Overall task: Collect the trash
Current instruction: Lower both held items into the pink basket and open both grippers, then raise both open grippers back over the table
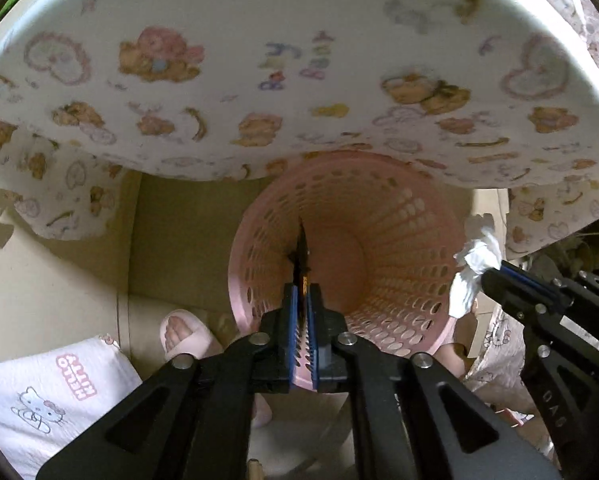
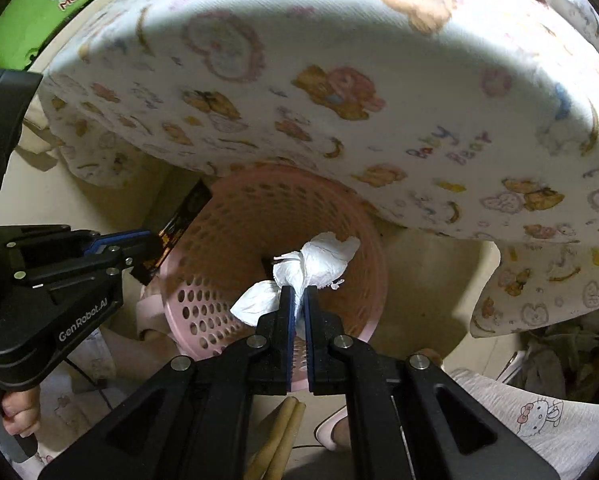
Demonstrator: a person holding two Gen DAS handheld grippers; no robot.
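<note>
A pink perforated trash basket (image 1: 383,264) stands on the floor below the table; it also shows in the right wrist view (image 2: 227,240). My left gripper (image 1: 303,292) is shut on a thin black wrapper (image 1: 300,252), held edge-on over the basket's near rim; the wrapper shows in the right wrist view (image 2: 183,216) with the left gripper (image 2: 139,256). My right gripper (image 2: 298,300) is shut on a crumpled white tissue (image 2: 315,264), held over the basket's opening. In the left wrist view the right gripper (image 1: 487,276) and tissue (image 1: 475,260) sit at the basket's right rim.
A round table with a bear-print cloth (image 1: 259,80) overhangs the basket from above. A foot in a pink slipper (image 1: 183,332) and Hello Kitty pyjama legs (image 1: 39,392) are left of the basket. A green panel (image 2: 39,12) is at the upper left. Beige floor (image 1: 171,240) surrounds the basket.
</note>
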